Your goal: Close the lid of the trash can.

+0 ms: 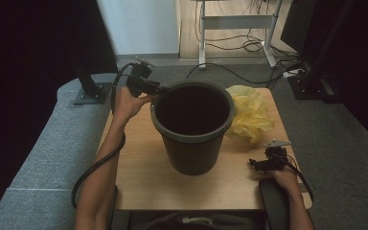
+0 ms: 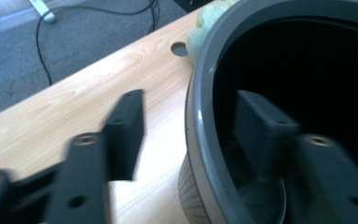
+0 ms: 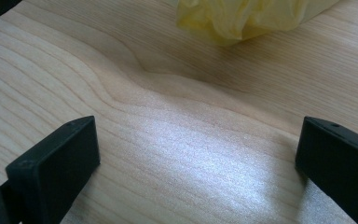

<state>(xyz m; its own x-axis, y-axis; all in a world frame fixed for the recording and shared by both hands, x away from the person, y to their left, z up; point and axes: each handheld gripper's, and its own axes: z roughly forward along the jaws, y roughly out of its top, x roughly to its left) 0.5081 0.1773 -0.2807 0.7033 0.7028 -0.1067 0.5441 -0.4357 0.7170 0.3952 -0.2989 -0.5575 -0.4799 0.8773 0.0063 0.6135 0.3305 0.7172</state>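
A dark grey plastic bucket (image 1: 191,139) stands upright in the middle of the wooden table (image 1: 139,177). My left gripper (image 1: 155,91) is at its back left rim. In the left gripper view the gripper (image 2: 191,98) straddles the bucket rim (image 2: 200,121), one jaw outside and one inside, and neither pad presses on it. A crumpled yellow plastic bag (image 1: 249,112) lies behind the bucket to the right, touching it. My right gripper (image 1: 254,164) rests low at the table's front right. In its own view the right gripper (image 3: 198,126) is open over bare wood, with the bag (image 3: 247,16) ahead.
The table has a round cable hole (image 2: 179,48) near its back edge. A black post on a base plate (image 1: 88,88) stands at back left. A white desk frame (image 1: 235,28) and floor cables (image 1: 249,45) lie beyond. A black pad (image 1: 274,201) sits under my right forearm.
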